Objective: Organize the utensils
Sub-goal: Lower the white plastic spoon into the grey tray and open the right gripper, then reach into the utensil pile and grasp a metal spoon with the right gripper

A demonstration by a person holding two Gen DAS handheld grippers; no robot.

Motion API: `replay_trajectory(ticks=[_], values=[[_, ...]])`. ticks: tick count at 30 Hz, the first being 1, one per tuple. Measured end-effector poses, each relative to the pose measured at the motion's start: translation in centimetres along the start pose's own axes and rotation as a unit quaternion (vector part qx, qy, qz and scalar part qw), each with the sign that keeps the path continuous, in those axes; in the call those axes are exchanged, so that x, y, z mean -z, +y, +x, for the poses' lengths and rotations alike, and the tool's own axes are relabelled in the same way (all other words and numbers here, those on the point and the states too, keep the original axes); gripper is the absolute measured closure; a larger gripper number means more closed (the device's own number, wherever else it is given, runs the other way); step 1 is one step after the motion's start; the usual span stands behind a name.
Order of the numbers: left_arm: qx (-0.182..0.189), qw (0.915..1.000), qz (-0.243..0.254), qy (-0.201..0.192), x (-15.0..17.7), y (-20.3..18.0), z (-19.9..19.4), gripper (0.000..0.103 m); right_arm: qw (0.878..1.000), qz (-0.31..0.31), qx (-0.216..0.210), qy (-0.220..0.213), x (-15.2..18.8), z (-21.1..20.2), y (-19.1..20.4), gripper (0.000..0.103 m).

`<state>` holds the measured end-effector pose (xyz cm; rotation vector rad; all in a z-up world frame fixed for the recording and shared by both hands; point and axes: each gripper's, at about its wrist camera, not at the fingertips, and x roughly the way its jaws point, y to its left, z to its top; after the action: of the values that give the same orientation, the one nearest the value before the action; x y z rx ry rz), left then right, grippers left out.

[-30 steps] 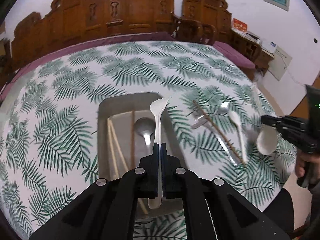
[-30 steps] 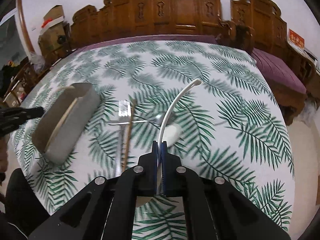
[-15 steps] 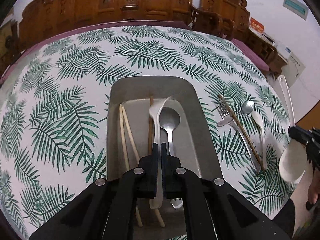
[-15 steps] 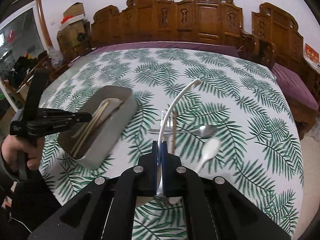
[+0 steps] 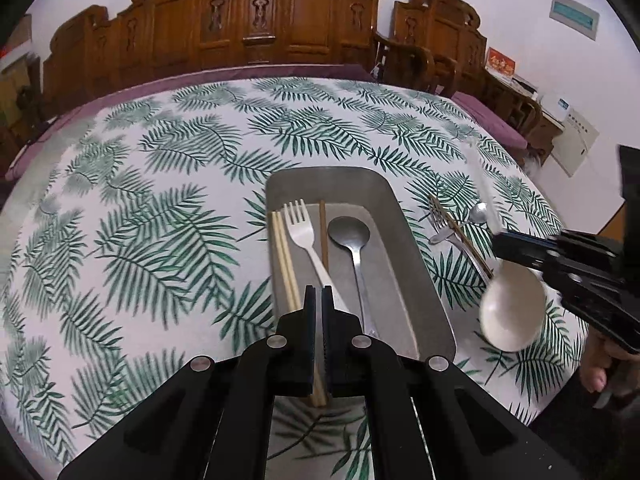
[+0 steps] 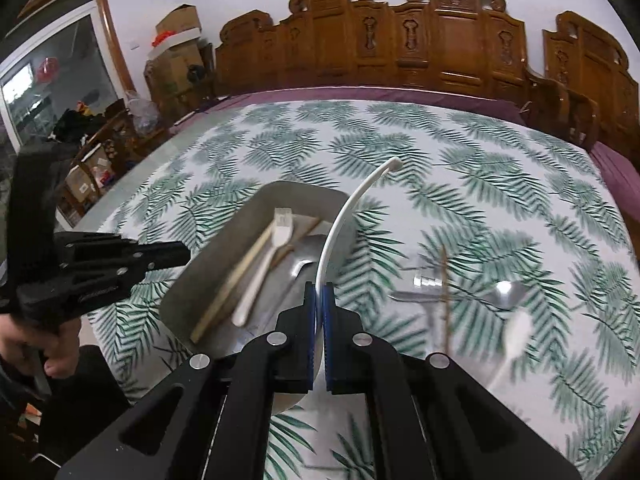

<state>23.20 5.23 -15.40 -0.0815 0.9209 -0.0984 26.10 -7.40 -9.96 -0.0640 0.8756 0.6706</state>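
Over the grey tray (image 6: 208, 280), the right gripper (image 6: 319, 300) is clamped on the white ladle (image 5: 514, 312) by its thin handle, so the heavy bowl could swing or slip onto the cloth, while the left gripper (image 5: 318, 304) hangs shut and empty.

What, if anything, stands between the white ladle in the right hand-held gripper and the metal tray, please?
Nothing visible does: the white ladle in the right hand-held gripper hangs beside the metal tray, whose right side holds only a metal spoon.
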Motion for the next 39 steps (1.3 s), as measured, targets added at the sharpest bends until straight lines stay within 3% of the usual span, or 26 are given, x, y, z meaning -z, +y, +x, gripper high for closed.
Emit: replay_trajectory(ticks=[6,21,32,39], values=[[-0.016,0.9998,0.004,-0.012,0.8,1.1,-1.3,0.102,1.000,-0.007,-0.020,0.002,-1.3,2.6,2.0,0.099],[-0.012,0.9997,-0.017,-0.015,2.5,2.7,-2.8,0.102,0.998,-0.015,-0.040,0.042,-1.6,8.5,5.0,0.097],[0.006,0.9996,-0.003,-0.026,2.4,0.4,-3.5,0.102,1.000,0.009,-0.024,0.012,-1.0,4.4,2.1,0.096],[0.023,0.9993,0.008,-0.027,2.6,-1.6,-3.5,0.098,0.999,0.015,0.038,0.004,0.6,1.1,-1.9,0.096]])
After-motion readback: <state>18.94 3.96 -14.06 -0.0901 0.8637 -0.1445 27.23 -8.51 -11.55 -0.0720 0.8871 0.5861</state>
